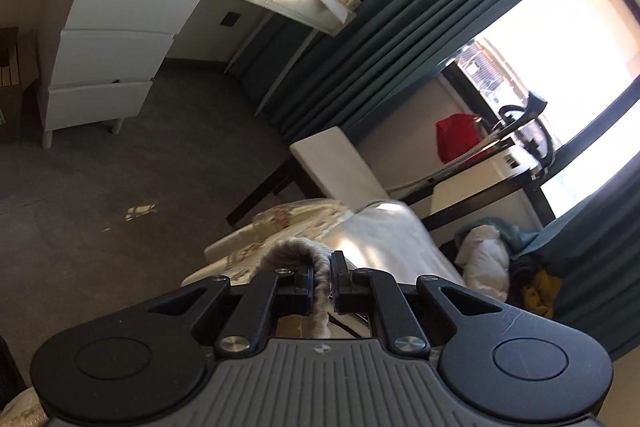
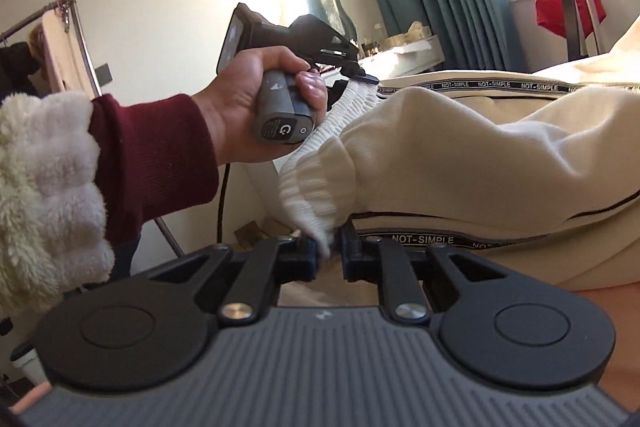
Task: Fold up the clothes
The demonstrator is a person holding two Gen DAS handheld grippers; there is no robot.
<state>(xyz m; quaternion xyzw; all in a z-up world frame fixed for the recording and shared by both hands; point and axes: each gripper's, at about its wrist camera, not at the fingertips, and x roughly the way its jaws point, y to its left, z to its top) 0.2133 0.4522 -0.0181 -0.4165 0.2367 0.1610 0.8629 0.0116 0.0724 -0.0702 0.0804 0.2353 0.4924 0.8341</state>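
Observation:
A cream garment (image 2: 480, 147) with black "NOT-SIMPLE" tape trim hangs stretched between both grippers. My right gripper (image 2: 330, 251) is shut on a ribbed cream cuff (image 2: 312, 195). The left gripper (image 2: 360, 75) shows in the right wrist view, held in a hand with a maroon sleeve, and pinches another ribbed cuff (image 2: 352, 103). In the left wrist view my left gripper (image 1: 322, 281) is shut on that ribbed cuff (image 1: 298, 253), which loops over the left finger.
A bed with a floral sheet (image 1: 280, 223) lies below the left gripper. A white dresser (image 1: 108, 67) stands across grey carpet. Teal curtains (image 1: 380, 27) frame a bright window. A pile of clothes (image 1: 504, 267) lies by the bed. A clothes rack (image 2: 68, 39) stands at left.

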